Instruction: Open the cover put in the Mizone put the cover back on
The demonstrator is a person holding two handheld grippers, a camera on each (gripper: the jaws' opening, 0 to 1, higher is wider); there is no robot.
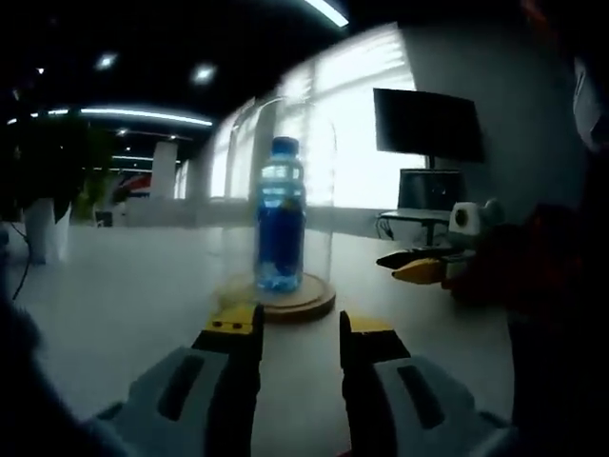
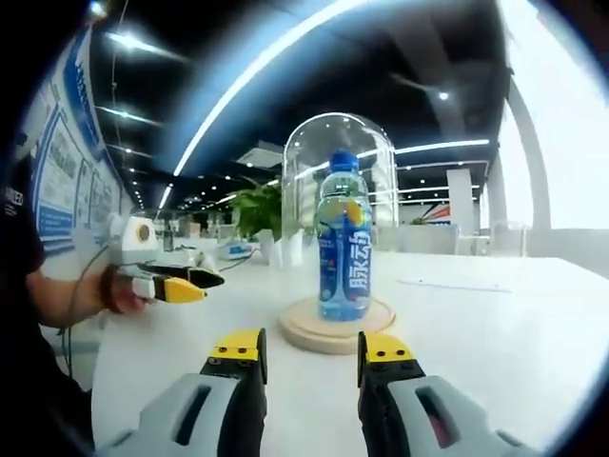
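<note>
A blue Mizone bottle (image 1: 280, 228) stands upright on a round wooden base (image 1: 304, 300) under a clear glass dome cover (image 1: 285, 143). My left gripper (image 1: 300, 328) is open just short of the base, nothing between its jaws. To its right, the right gripper (image 1: 419, 269) hovers over the table. In the right gripper view the bottle (image 2: 343, 249) stands inside the dome (image 2: 340, 162) on its base (image 2: 328, 333). My right gripper (image 2: 312, 350) is open, a little short of the base. The left gripper (image 2: 176, 284) is held by a hand at the left.
The white table (image 2: 495, 324) stretches wide around the base. A monitor (image 1: 426, 124) on a stand sits at the back right in the left gripper view. Potted plants (image 2: 257, 214) stand behind the dome. A person's arm (image 2: 57, 295) is at the left.
</note>
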